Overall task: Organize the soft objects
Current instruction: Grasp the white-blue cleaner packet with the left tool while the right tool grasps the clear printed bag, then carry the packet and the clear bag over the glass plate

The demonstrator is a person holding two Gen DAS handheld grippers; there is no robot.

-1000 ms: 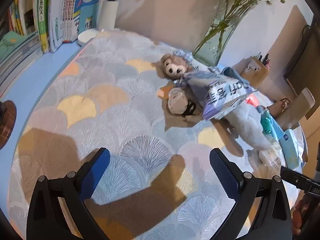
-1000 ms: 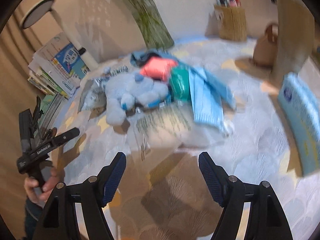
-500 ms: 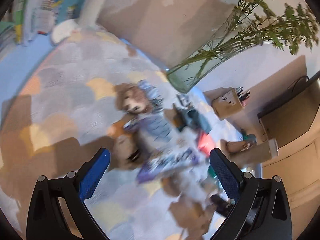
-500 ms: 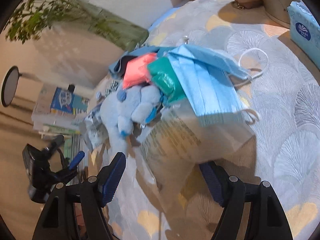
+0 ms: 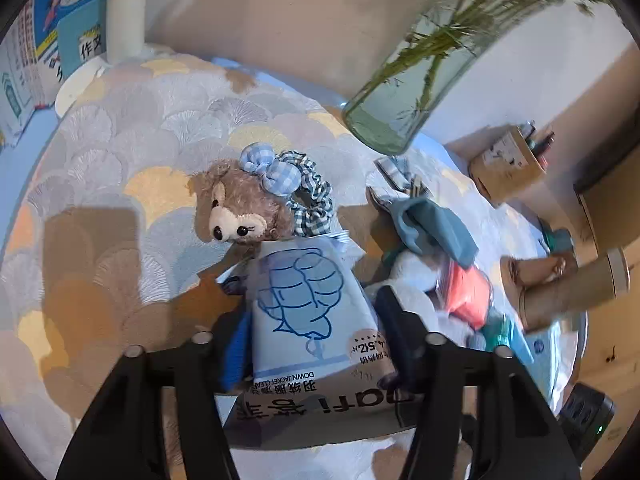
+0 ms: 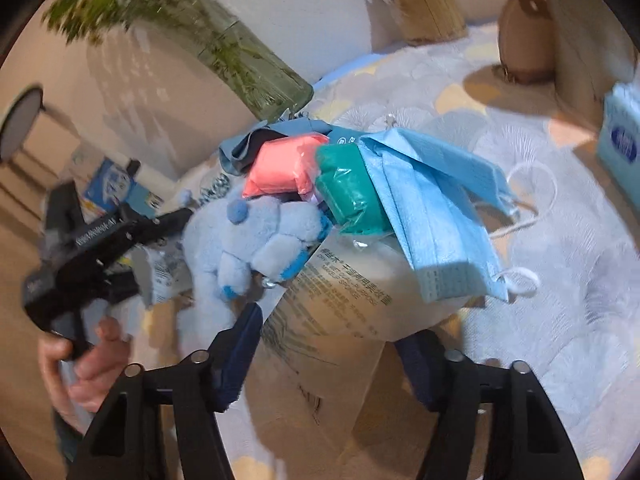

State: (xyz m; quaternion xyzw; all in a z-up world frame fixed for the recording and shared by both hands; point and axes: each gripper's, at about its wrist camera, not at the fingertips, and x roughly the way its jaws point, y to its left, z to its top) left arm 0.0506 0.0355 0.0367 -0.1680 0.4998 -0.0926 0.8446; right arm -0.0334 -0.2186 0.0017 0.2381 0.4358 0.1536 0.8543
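Note:
A pile of soft things lies on the patterned cloth. In the left wrist view my left gripper (image 5: 310, 322) has its jaws on both sides of a blue-printed wipes pack (image 5: 312, 312), beside a brown plush bear (image 5: 240, 212) with a checked scrunchie (image 5: 310, 200). In the right wrist view my right gripper (image 6: 332, 332) has its jaws around a clear sponge pack (image 6: 340, 308). On that pack lie blue face masks (image 6: 436, 200), a green packet (image 6: 352, 192), a pink packet (image 6: 280, 168) and a light-blue plush toy (image 6: 256, 240).
A glass vase with green stems (image 5: 404, 108) stands behind the pile. A pen holder box (image 5: 506, 168), a brown pouch (image 6: 524, 40), a tissue pack (image 6: 620, 136) and a paper cup (image 5: 572, 288) stand to the right. Books (image 5: 52, 32) line the far left.
Both grippers moved forward into the pile. The left jaws narrowed around the wipes pack; the right jaws narrowed around the sponge pack.

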